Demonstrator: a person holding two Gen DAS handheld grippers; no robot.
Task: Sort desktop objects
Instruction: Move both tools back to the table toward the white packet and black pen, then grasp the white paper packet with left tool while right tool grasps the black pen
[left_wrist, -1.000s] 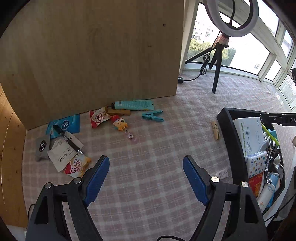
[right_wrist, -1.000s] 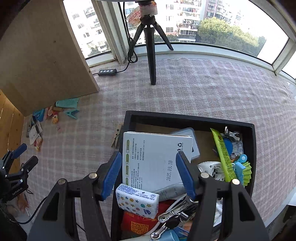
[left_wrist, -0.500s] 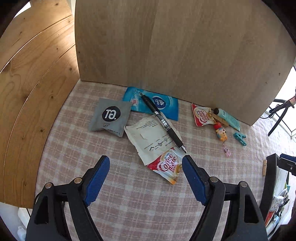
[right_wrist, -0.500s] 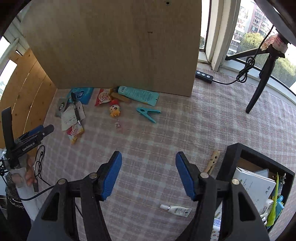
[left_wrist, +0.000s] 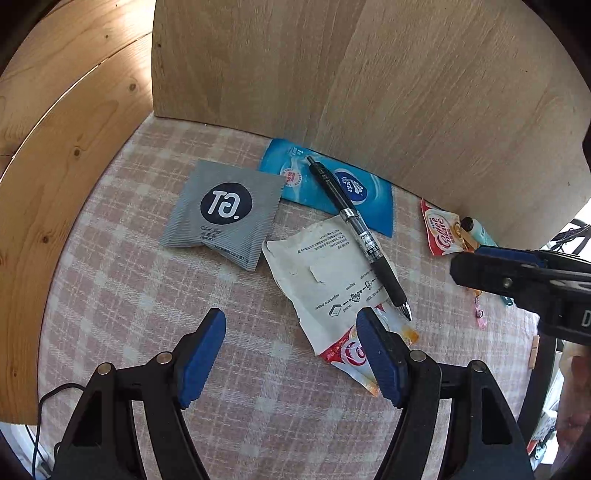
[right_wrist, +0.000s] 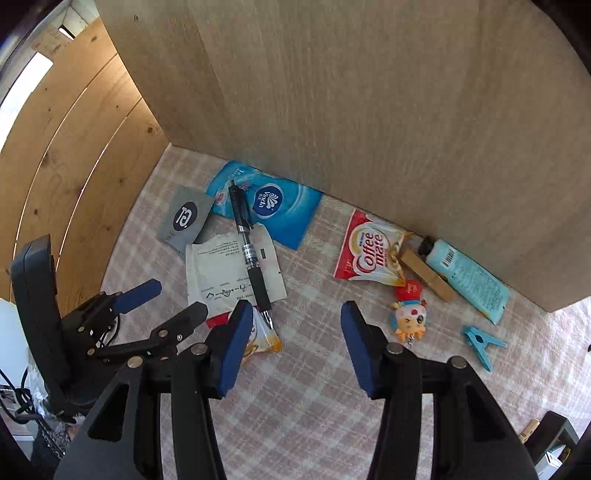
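Pink-and-cream checked cloth (left_wrist: 155, 288) covered the desk, hemmed in at the back by an upright pale wooden board (left_wrist: 369, 92), and the unsorted clutter was seen lying along its foot. A black retractable pen (left_wrist: 360, 236) was laid slantwise across a blue tissue pack (left_wrist: 373, 205) and a torn white paper sachet (left_wrist: 321, 273); a grey square sachet with a black round logo (left_wrist: 223, 214) sat just beside them, and a red-and-white creamer sachet (left_wrist: 351, 356) poked out from under the white paper. Further right, a second creamer sachet (right_wrist: 371, 254), a wooden clothes peg (right_wrist: 426, 275), a pale blue tube (right_wrist: 467, 280), a small cartoon doll keyring (right_wrist: 408, 319) and a blue plastic clip (right_wrist: 480, 341) were spread out. The left gripper (left_wrist: 291, 347) was held over the pile with jaws spread wide and nothing between them; the right gripper (right_wrist: 291, 345) was likewise gaping and empty, near the pen's tip. A pick-up approach was judged to be the step in hand. Next, one item, likely the pen, would need to be straddled squarely and pinched without the papers beneath being dragged along.
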